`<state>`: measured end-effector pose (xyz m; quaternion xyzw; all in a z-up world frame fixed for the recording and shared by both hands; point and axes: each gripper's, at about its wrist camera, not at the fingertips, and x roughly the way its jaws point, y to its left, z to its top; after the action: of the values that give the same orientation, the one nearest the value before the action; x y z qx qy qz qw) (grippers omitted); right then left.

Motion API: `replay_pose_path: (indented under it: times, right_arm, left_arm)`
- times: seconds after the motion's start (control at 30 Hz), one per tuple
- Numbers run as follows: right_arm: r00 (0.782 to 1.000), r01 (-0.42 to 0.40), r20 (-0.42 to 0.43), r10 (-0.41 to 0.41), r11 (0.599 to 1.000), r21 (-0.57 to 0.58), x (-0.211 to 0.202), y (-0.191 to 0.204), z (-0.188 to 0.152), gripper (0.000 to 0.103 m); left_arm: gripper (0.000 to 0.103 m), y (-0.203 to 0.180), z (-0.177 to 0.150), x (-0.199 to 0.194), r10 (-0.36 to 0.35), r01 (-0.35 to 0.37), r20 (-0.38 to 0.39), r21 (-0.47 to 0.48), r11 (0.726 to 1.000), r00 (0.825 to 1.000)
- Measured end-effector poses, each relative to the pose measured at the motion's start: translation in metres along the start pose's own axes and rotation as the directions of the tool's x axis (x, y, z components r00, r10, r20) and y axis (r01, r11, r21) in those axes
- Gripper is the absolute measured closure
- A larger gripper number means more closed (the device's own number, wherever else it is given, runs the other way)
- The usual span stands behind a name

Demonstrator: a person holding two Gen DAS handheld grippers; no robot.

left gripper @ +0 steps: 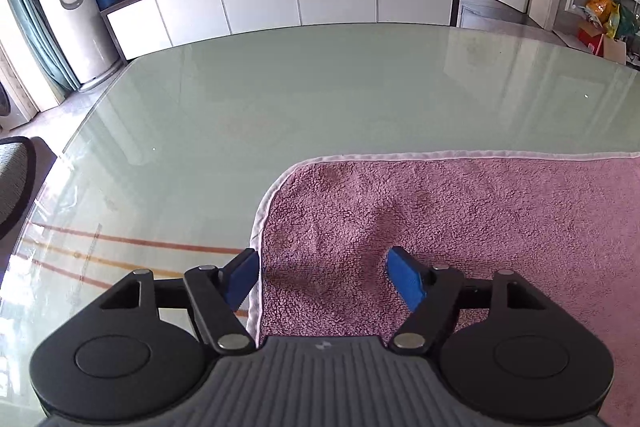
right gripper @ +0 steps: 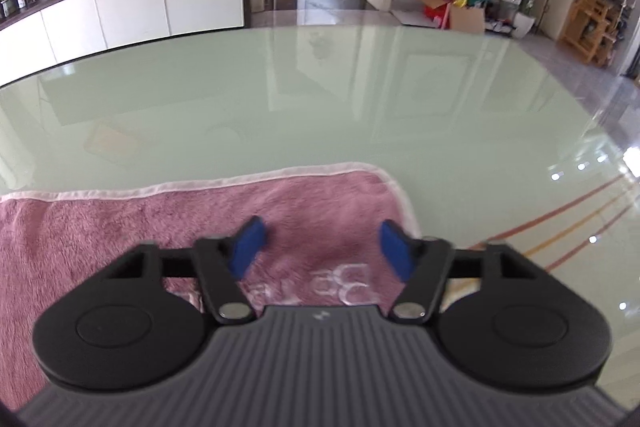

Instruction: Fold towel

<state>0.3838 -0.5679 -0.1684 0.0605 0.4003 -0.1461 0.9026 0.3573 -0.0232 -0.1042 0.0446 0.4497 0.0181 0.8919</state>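
Left claw (left gripper: 322, 273) fingers apart over towel's left edge. Pink fluffy towel (left gripper: 460, 223), white-trimmed, pale lettering, lies flat at near edge of glass desk (left gripper: 280, 99). Right claw (right gripper: 320, 247) fingers apart above towel's right corner.

The right gripper (right gripper: 320, 247), its blue pads spread wide, hangs over the pink towel's (right gripper: 140, 227) corner on the glass table (right gripper: 320, 99).

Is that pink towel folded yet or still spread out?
Spread out: the towel lies flat on the table, one layer, trim visible.
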Motion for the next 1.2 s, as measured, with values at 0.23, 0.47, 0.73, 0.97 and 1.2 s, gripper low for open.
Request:
replay_pose_path:
  times: [0.23, 0.47, 0.73, 0.97, 1.2]
  right_arm:
    - [0.991, -0.125, -0.053, 0.120, 0.987, -0.102, -0.086, -0.011, -0.068, 0.043]
    - [0.978, -0.195, -0.107, 0.178, 0.964, -0.178, -0.159, -0.014, -0.141, 0.043]
    - [0.976, -0.195, -0.112, 0.188, 0.979, -0.061, -0.157, -0.038, -0.170, 0.043]
    - [0.981, -0.186, -0.057, 0.186, 0.982, -0.012, -0.152, -0.052, -0.165, 0.042]
    - [0.990, -0.130, -0.057, 0.126, 0.989, -0.071, -0.151, -0.052, -0.171, 0.040]
  left_arm:
    - [0.039, 0.018, -0.027, -0.049, -0.139, 0.138, 0.032, 0.005, 0.990, 0.990]
    - [0.034, 0.010, -0.103, -0.104, -0.224, 0.223, -0.001, 0.103, 0.969, 0.975]
    - [0.034, 0.015, -0.152, -0.131, -0.240, 0.243, -0.040, 0.101, 0.965, 0.970]
    - [0.034, 0.017, -0.160, -0.128, -0.229, 0.236, -0.068, 0.107, 0.966, 0.971]
    - [0.034, 0.011, -0.161, -0.131, -0.249, 0.257, -0.072, 0.127, 0.958, 0.966]
